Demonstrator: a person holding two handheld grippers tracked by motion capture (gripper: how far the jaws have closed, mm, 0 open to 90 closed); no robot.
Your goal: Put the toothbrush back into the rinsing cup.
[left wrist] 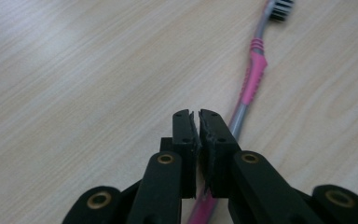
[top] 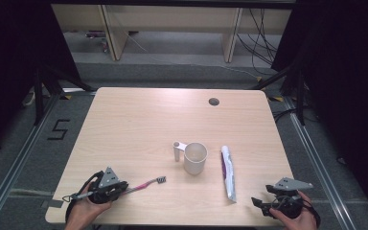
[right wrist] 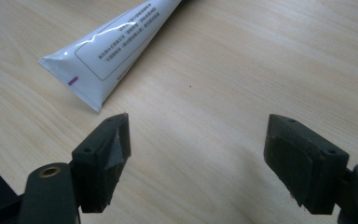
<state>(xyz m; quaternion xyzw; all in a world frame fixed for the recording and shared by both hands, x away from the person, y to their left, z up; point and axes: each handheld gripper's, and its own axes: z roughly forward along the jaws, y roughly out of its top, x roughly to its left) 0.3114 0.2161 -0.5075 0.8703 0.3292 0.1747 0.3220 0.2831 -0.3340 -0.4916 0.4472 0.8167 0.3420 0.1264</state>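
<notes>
A pink and grey toothbrush (top: 146,183) lies on the wooden table (top: 139,120), its bristles pointing right toward a white cup (top: 195,158). My left gripper (top: 123,187) sits low over the handle end, jaws shut. In the left gripper view the toothbrush (left wrist: 254,70) handle runs under the right jaw of the left gripper (left wrist: 196,116), not between the pads. A white toothpaste tube (top: 228,172) lies right of the cup. My right gripper (top: 262,195) rests near the front right corner, open and holding nothing. In the right gripper view the tube (right wrist: 116,42) lies ahead of the right gripper (right wrist: 198,135), to the left.
The cup has a small white handle (top: 178,151) on its left side. A round cable hole (top: 213,101) is set in the far part of the table. Dark curtains, wooden furniture legs and cables stand beyond the far edge.
</notes>
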